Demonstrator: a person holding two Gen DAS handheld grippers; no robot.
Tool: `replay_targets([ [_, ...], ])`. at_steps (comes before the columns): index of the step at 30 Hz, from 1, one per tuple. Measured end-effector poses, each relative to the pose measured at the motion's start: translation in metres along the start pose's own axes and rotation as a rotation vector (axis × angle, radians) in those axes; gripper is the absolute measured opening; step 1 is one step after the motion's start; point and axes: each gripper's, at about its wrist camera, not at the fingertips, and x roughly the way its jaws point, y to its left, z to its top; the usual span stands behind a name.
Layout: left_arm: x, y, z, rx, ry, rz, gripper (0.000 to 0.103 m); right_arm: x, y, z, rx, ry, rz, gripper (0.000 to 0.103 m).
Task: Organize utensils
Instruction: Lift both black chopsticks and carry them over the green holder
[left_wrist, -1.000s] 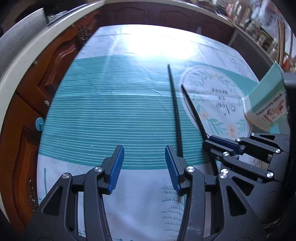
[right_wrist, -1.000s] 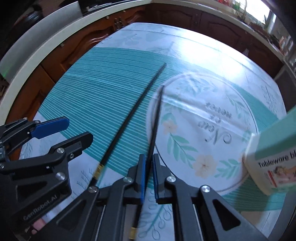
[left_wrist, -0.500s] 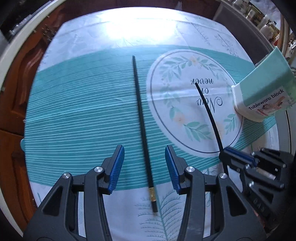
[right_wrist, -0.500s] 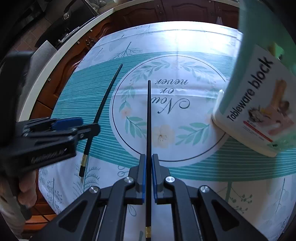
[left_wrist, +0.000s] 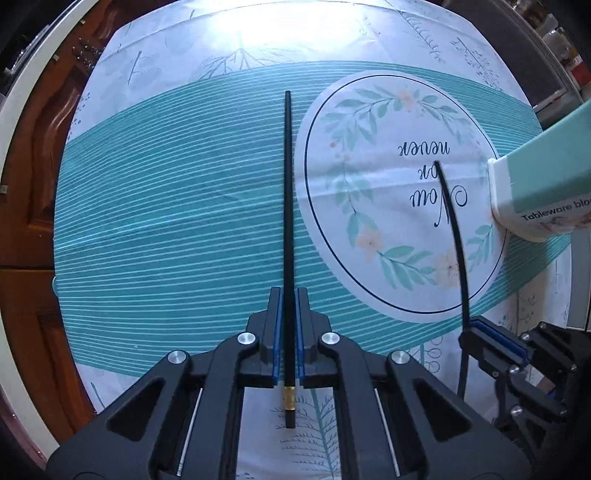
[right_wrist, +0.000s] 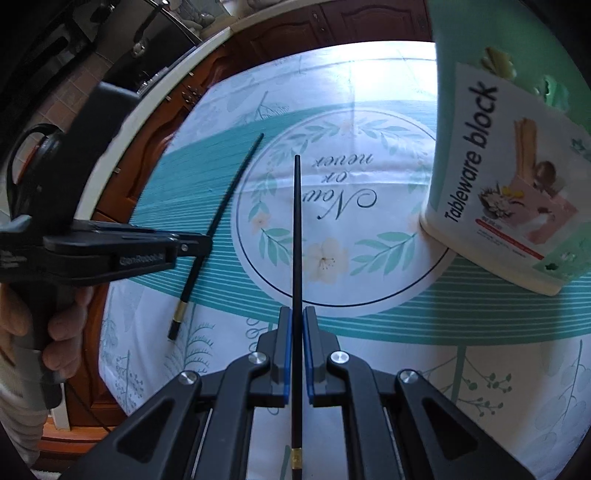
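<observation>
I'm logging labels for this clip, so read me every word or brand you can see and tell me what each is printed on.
"Tableware block": on the label of the green utensil holder.
"Now or never": upside down inside the floral ring on the tablecloth.
"GenRobot.AI": on the side of the left gripper; blurred, so that reading is uncertain.
Small print under the label's picture on the holder: too small to read.
</observation>
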Motion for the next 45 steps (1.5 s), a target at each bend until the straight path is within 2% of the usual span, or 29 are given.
replay_targets([
  [2,-0.002,-0.003,-0.005,-0.002,-0.018,-0.001,0.004,-0.007,0.0,-0.001,-0.002,-0.024,0.019,0.005],
  [5,-0.011,-0.004,-0.021,-0.03,-0.066,-0.049,0.003,-0.018,0.002,-0.005,-0.008,-0.066,0.052,0.005],
  [12,-0.092,-0.032,-0.063,-0.042,-0.398,-0.057,0.003,-0.059,0.005,-0.016,-0.046,-0.205,0.132,0.005],
  [16,-0.148,-0.059,-0.091,0.008,-0.593,-0.064,0.004,-0.099,0.004,-0.021,-0.071,-0.352,0.147,0.005],
  [20,-0.203,-0.087,-0.095,0.053,-0.758,-0.108,0.004,-0.157,-0.004,-0.019,-0.097,-0.553,0.107,0.005],
  [25,-0.255,-0.134,-0.084,0.102,-0.88,-0.168,0.004,-0.221,-0.018,-0.012,-0.097,-0.73,0.021,0.005],
  [29,-0.283,-0.173,-0.069,0.139,-0.941,-0.223,0.004,-0.255,-0.03,-0.007,-0.087,-0.819,-0.038,0.005],
  [34,-0.293,-0.215,-0.041,0.144,-0.971,-0.287,0.004,-0.265,-0.049,0.001,-0.081,-0.848,-0.1,0.004],
  [38,-0.277,-0.236,-0.01,0.103,-0.944,-0.357,0.004,-0.257,-0.066,0.009,-0.078,-0.829,-0.142,0.004],
  [42,-0.245,-0.233,0.022,0.061,-0.904,-0.413,0.004,-0.249,-0.077,0.014,-0.079,-0.821,-0.153,0.004],
  [45,-0.22,-0.23,0.034,0.044,-0.904,-0.435,0.004,-0.243,-0.081,0.016,-0.102,-0.822,-0.156,0.004],
])
